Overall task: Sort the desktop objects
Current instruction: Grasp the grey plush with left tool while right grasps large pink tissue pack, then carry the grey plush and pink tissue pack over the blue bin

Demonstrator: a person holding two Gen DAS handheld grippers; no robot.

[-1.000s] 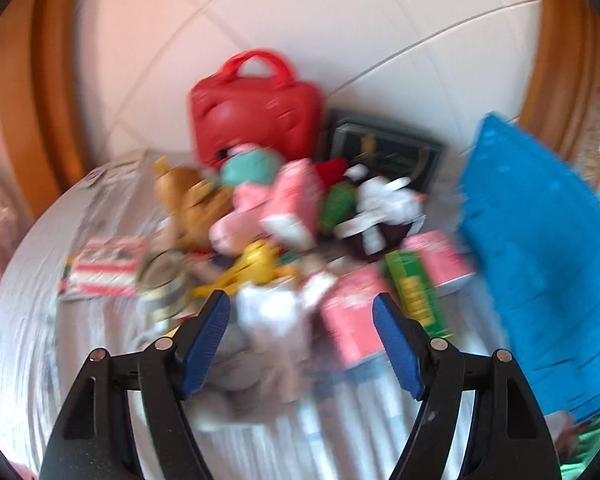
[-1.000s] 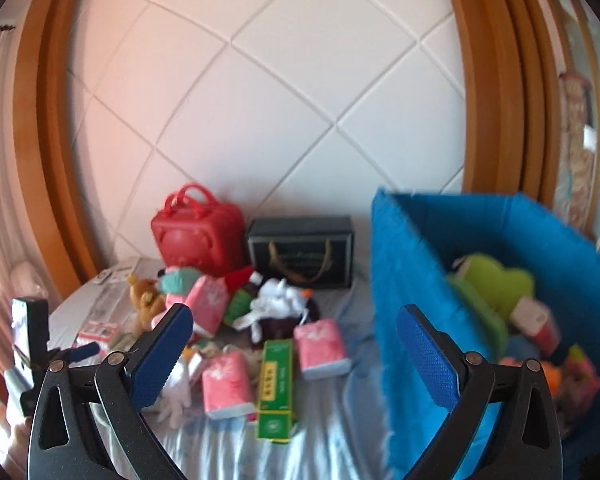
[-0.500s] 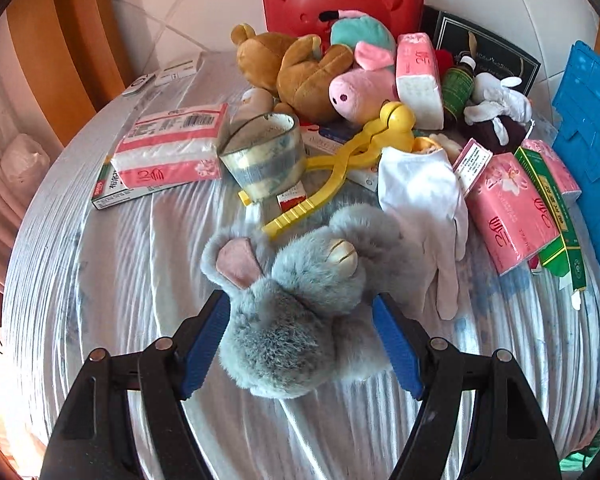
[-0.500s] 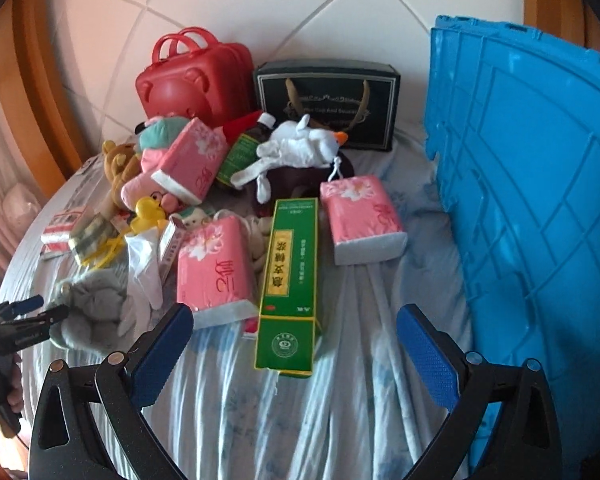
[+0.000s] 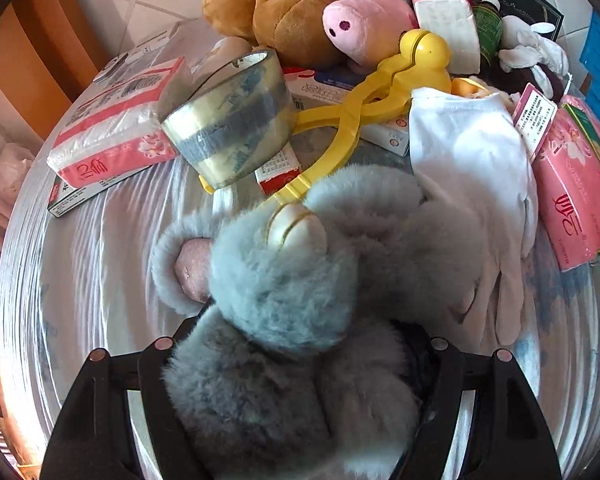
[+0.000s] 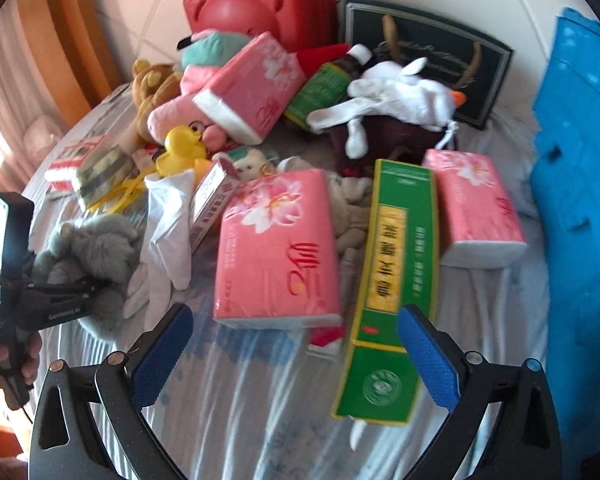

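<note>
A grey plush toy (image 5: 284,280) lies at the near edge of the heap. My left gripper (image 5: 300,312) has its jaws down around the toy's body; fur hides the pads, and the jaws stand as wide as before. The right wrist view shows that gripper (image 6: 56,276) at the far left, a hand holding it, over the same grey plush toy (image 6: 96,240). My right gripper (image 6: 296,348) is open and holds nothing. It hovers just in front of a pink tissue pack (image 6: 276,248) and a long green box (image 6: 396,276).
A blue crate (image 6: 580,200) stands at the right. The heap holds a tape roll (image 5: 228,120), yellow tongs (image 5: 380,88), a white glove (image 5: 472,168), a pink pig (image 5: 360,28), a brown bear (image 5: 284,12), a red case (image 6: 260,4) and a dark box (image 6: 428,52).
Both grippers have come down and tipped toward the cloth. The left one has moved forward until the grey plush fills the space between its jaws. Neither gripper's width has changed.
</note>
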